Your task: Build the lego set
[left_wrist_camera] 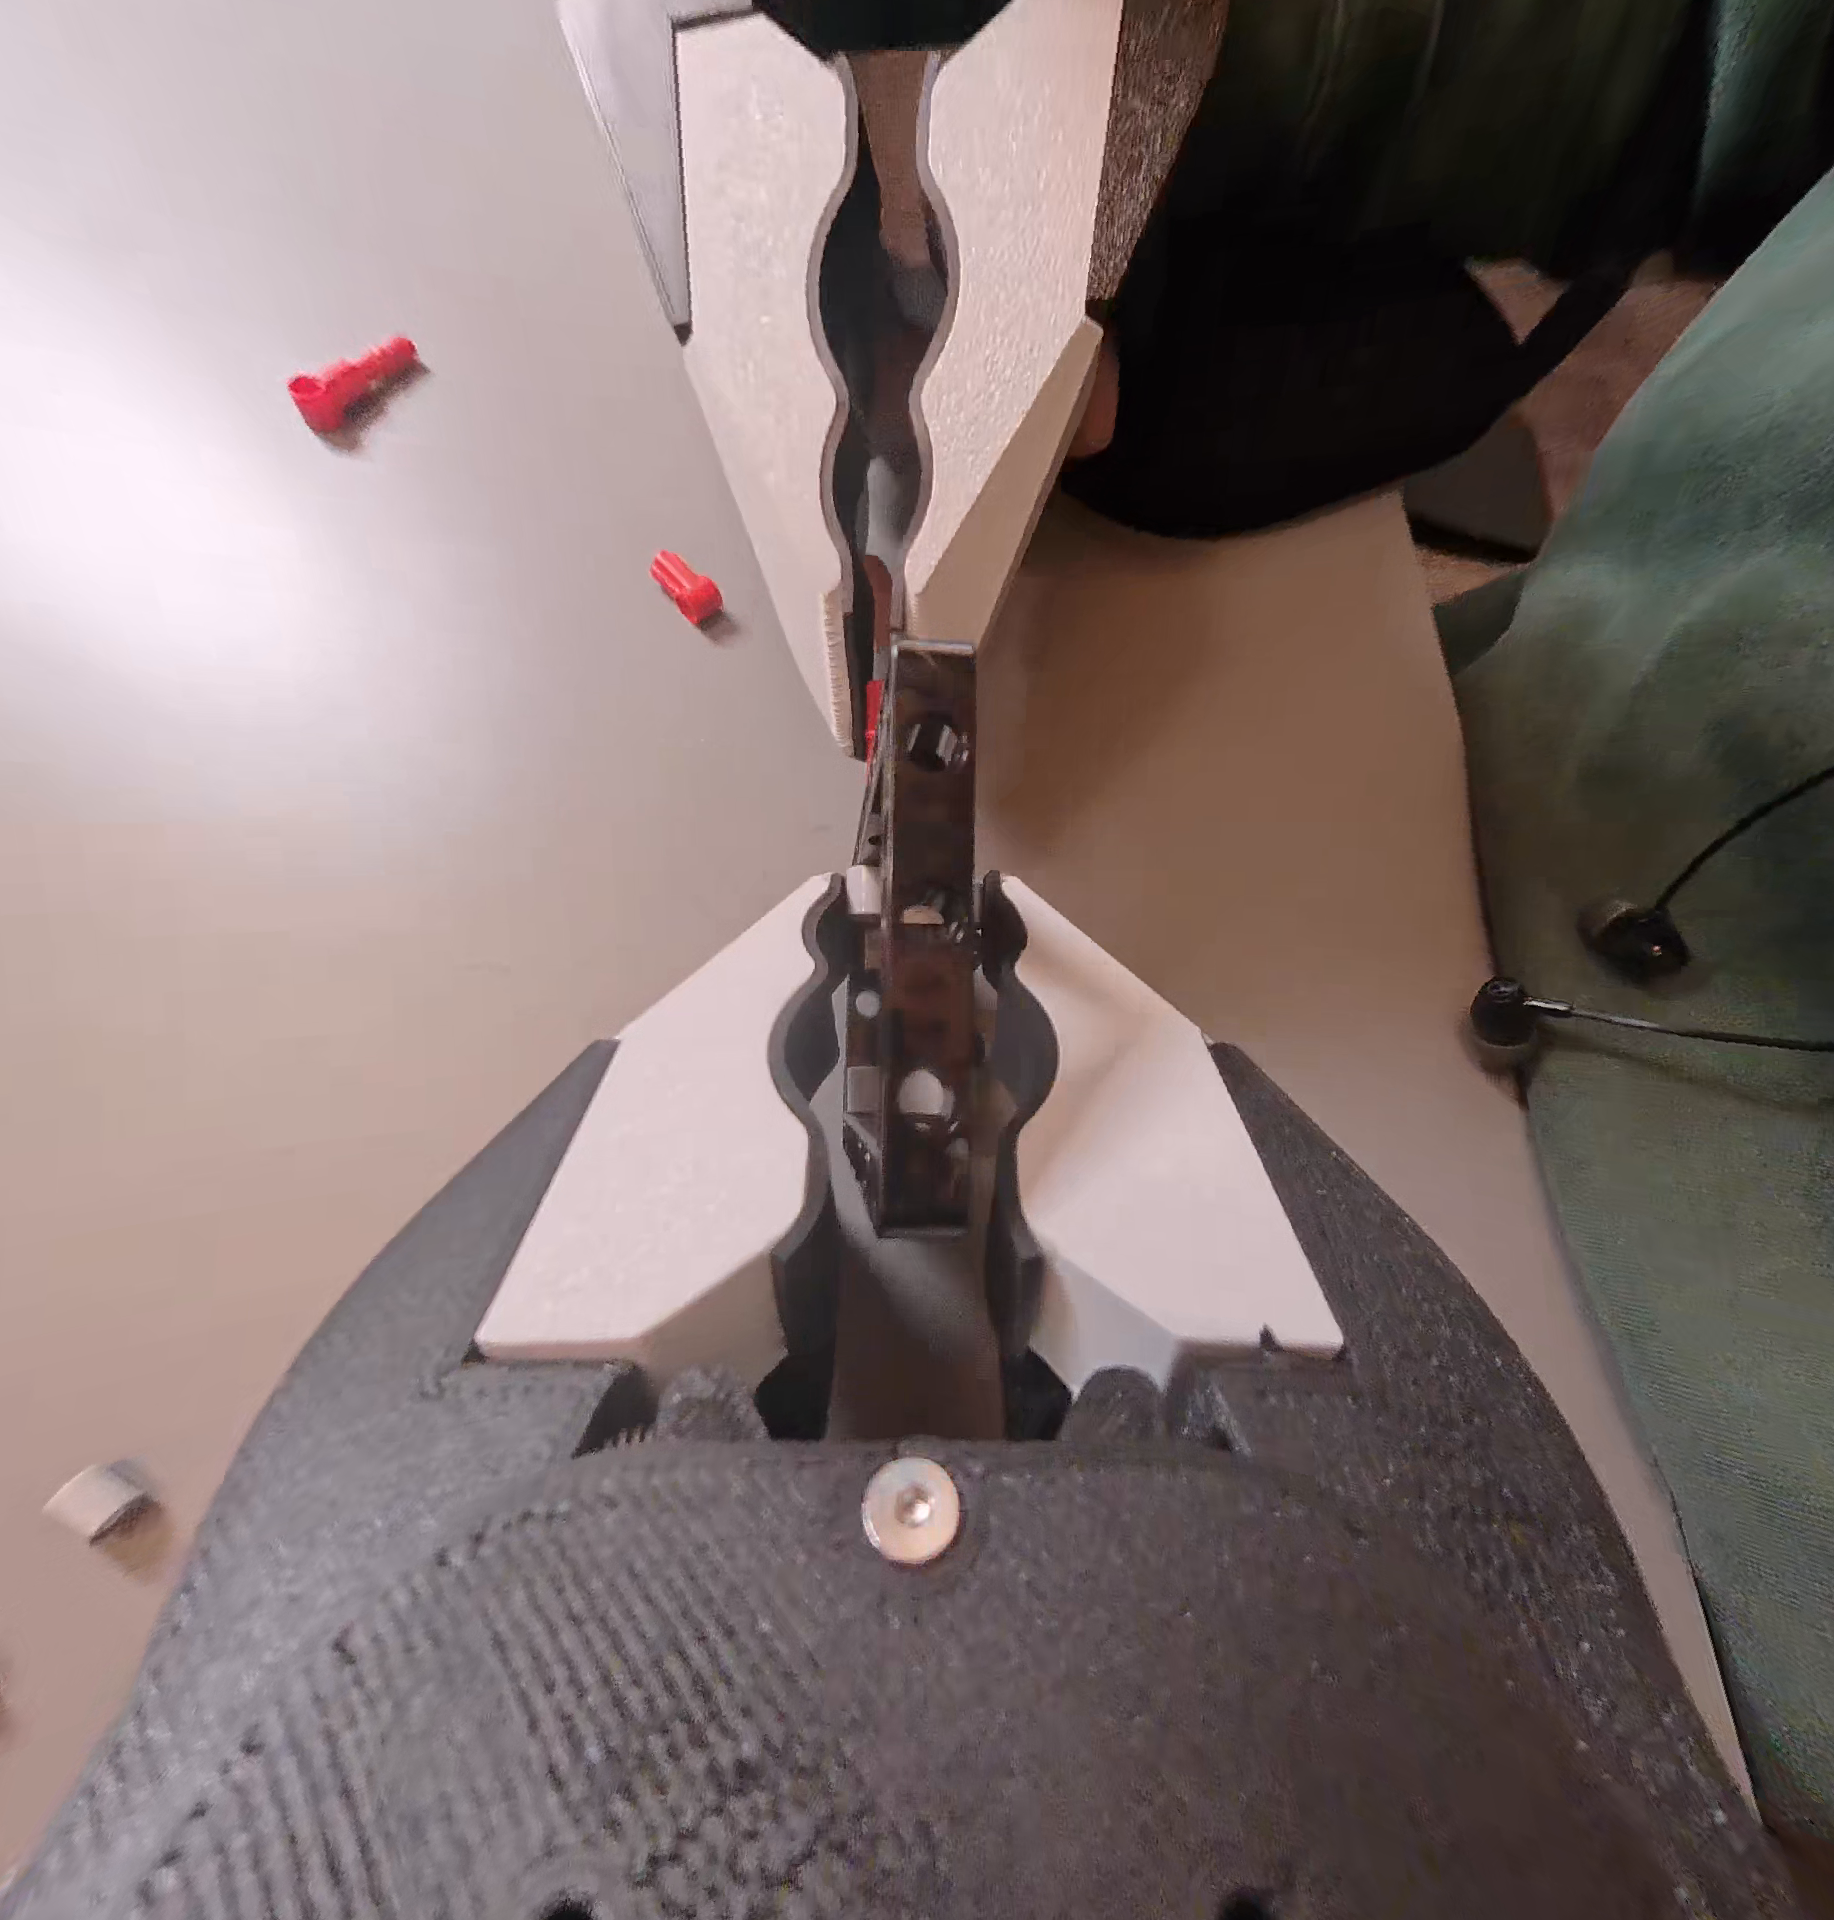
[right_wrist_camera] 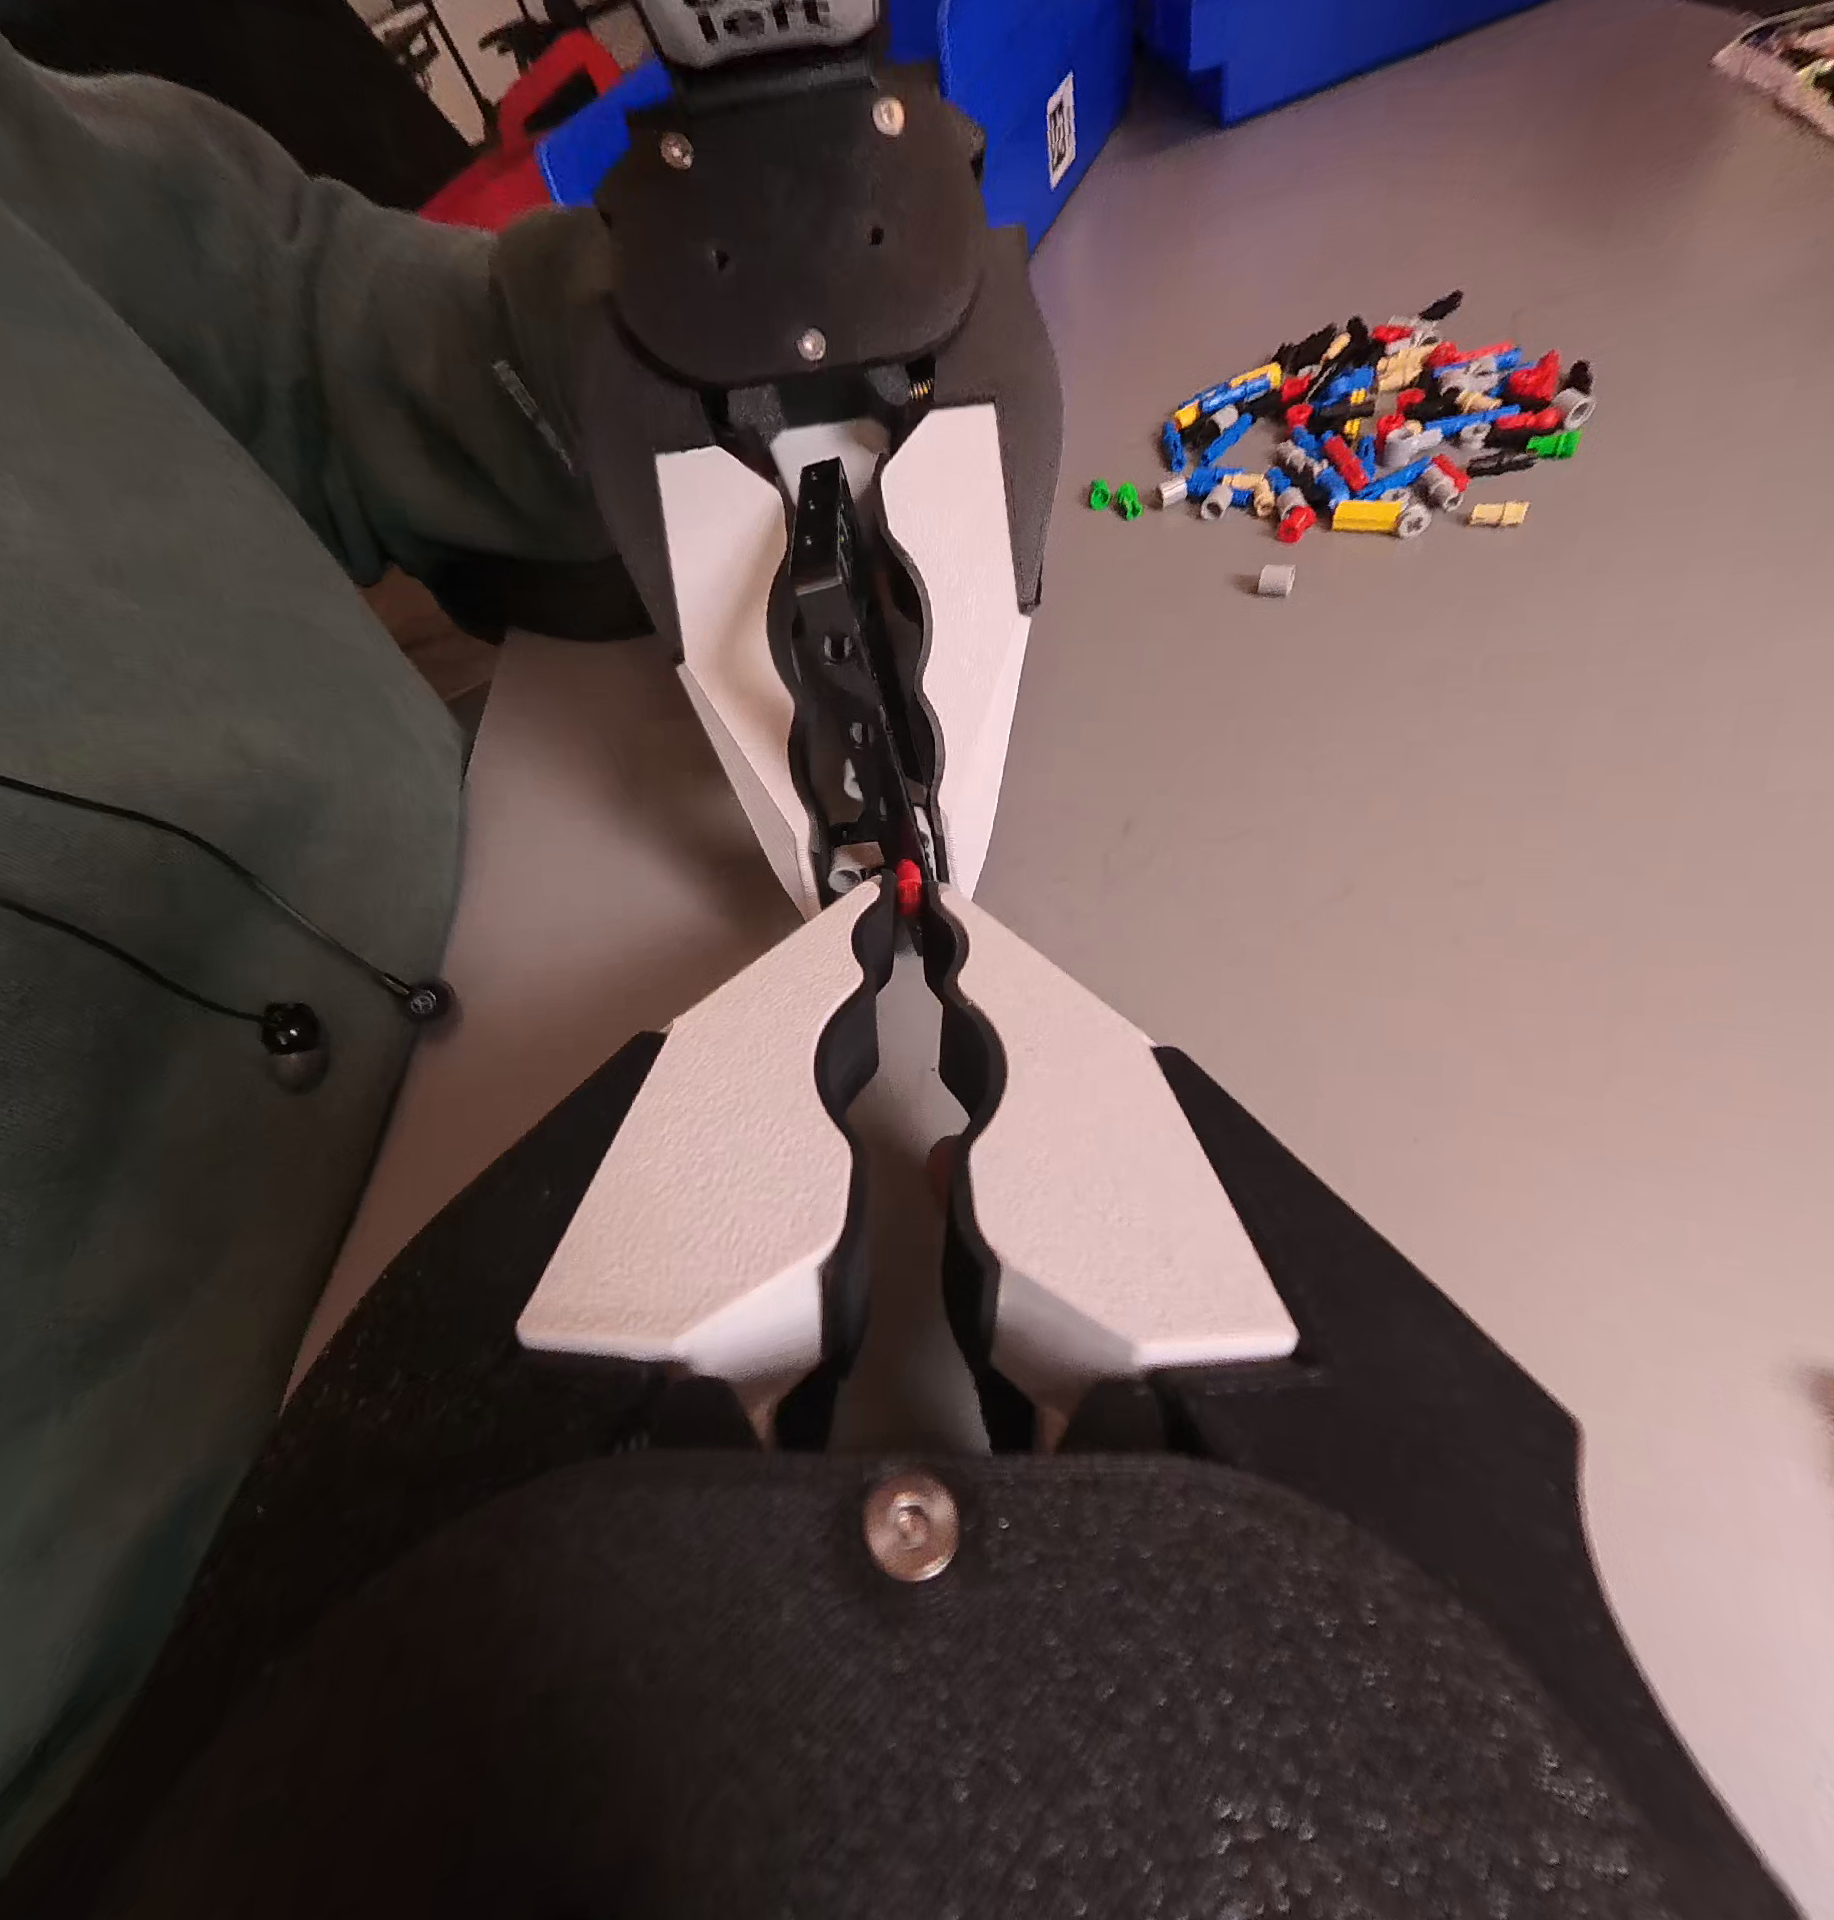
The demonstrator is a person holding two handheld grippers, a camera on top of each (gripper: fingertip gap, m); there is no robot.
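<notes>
Gripping a black holed lego beam [left_wrist_camera: 918, 997] between its wavy black pads, the left gripper [left_wrist_camera: 913, 914] holds it lengthwise above the smooth grey table [left_wrist_camera: 269, 935]. Facing it tip to tip, the right gripper [right_wrist_camera: 908, 914] has its fingers drawn narrow on a small red pin [right_wrist_camera: 907, 881] at the beam's far end. Both grippers have white wedge-shaped fingers [right_wrist_camera: 705, 1164] on rough black printed bodies. Beyond the beam, blue plastic bins [right_wrist_camera: 1027, 114] stand at the table's far edge; their contents cannot be seen. Right of the beam lies a loose heap of small mixed-colour lego pieces [right_wrist_camera: 1380, 426], with a grey sleeve [right_wrist_camera: 1274, 580] just beside it. Two red pins [left_wrist_camera: 352, 382] lie left of the beam. A green sleeve [right_wrist_camera: 165, 416] borders the table.
</notes>
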